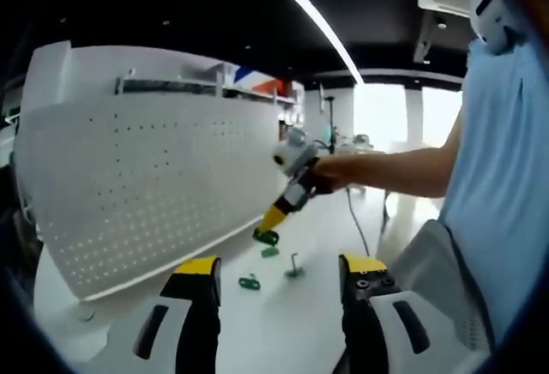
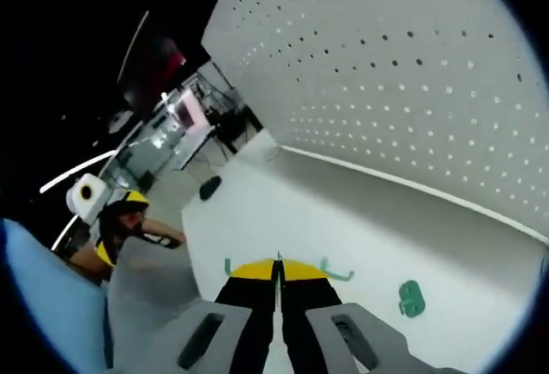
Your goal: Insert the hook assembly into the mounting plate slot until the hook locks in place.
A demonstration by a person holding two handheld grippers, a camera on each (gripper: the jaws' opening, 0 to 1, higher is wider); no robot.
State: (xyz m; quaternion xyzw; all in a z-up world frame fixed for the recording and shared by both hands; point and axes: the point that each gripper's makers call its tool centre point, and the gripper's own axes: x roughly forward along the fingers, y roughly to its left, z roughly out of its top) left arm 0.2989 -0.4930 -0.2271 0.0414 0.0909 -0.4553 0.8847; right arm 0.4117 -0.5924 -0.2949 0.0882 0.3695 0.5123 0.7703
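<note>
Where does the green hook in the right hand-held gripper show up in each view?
Left gripper view: green hook just below centre, at the tip of the right hand-held gripper, over the white table.
Right gripper view: bottom centre, crosswise at the shut jaw tips.
Shared landmark: the white pegboard.

1. No readable text, labels, brand marks or numbers in the left gripper view or the right gripper view.
2. Pegboard (image 1: 154, 177): plain perforated surface, no print.
3. Green hook parts (image 1: 266, 238) on the table (image 1: 283, 322): no markings can be made out, too small.
4. Background shelf has red and blue shapes (image 1: 257, 82), too blurred to read as a sign.
</note>
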